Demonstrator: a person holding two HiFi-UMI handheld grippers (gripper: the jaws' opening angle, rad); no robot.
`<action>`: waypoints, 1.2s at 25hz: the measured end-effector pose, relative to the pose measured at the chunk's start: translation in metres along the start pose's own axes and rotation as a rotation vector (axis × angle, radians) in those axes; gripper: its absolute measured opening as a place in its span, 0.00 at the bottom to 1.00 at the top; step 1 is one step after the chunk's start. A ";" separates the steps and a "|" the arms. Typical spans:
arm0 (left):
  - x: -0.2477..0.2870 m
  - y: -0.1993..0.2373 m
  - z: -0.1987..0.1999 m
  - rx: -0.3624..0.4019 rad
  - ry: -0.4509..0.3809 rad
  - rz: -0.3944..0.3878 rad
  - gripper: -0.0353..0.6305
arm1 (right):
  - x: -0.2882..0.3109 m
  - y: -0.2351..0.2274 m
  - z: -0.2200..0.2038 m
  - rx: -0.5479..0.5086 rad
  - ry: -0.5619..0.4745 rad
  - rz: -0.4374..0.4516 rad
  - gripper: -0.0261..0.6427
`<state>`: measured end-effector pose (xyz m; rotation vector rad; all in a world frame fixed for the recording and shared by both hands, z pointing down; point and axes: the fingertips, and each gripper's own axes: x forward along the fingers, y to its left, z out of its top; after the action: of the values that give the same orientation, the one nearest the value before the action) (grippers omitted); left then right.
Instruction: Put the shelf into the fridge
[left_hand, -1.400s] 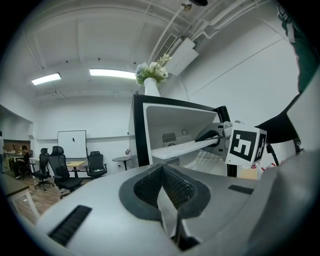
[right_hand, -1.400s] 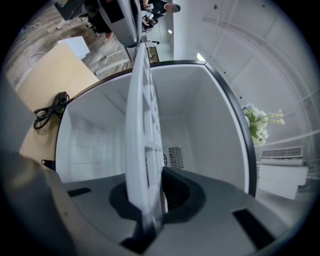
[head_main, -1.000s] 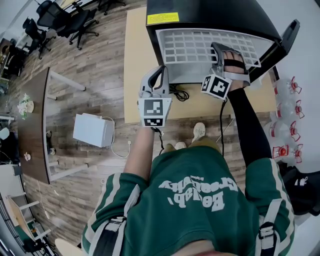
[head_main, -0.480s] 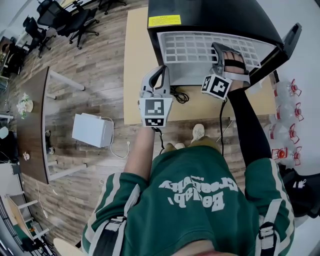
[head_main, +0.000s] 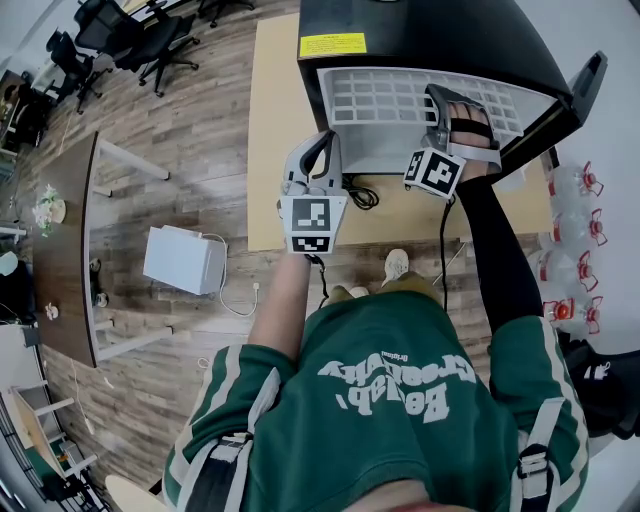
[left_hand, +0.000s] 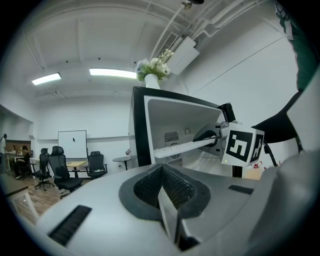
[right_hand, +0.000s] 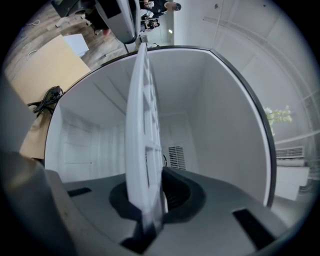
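here the right gripper (head_main: 455, 118) has its jaws clamped on the near edge of the white grid shelf (head_main: 400, 98); in the right gripper view the shelf (right_hand: 142, 135) stands edge-on between the pads, which press it from both sides, and runs away from the jaws into the white inside of the fridge (right_hand: 225, 125). from the head view the shelf lies about level and sits partly inside the open front of the black fridge (head_main: 420, 30), its near edge sticking out toward the person. the right gripper's marker cube (head_main: 432, 172) hangs just below the shelf's front edge

the left gripper (head_main: 316, 150) is held just to the left of the fridge opening and apart from the shelf; in its own view the jaws (left_hand: 170, 220) are pressed together with nothing between them. that view also shows the shelf (left_hand: 185, 146) as a pale bar across the fridge opening, and a vase of flowers (left_hand: 154, 67) on top of the fridge (left_hand: 140, 125)

the fridge stands on a pale wooden table (head_main: 270, 120), with a black cable (head_main: 358, 190) coiled just in front of it. on the floor to the left lies a white box (head_main: 185, 260), office chairs (head_main: 130, 40) stand further off, and clear bottles with red caps (head_main: 575, 230) are grouped at the right
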<state>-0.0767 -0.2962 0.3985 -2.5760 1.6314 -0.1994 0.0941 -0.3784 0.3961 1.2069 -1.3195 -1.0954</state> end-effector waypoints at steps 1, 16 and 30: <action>0.001 0.001 0.000 0.000 0.000 -0.001 0.04 | 0.001 0.000 0.000 0.000 0.000 0.000 0.09; 0.007 0.004 -0.001 0.008 0.002 -0.009 0.04 | 0.018 0.000 0.000 -0.001 0.000 0.003 0.09; 0.014 0.010 -0.003 0.003 0.010 0.001 0.04 | 0.042 -0.001 -0.001 -0.005 0.000 0.001 0.09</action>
<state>-0.0802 -0.3133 0.4012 -2.5767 1.6341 -0.2148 0.0952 -0.4204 0.3996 1.2022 -1.3164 -1.0973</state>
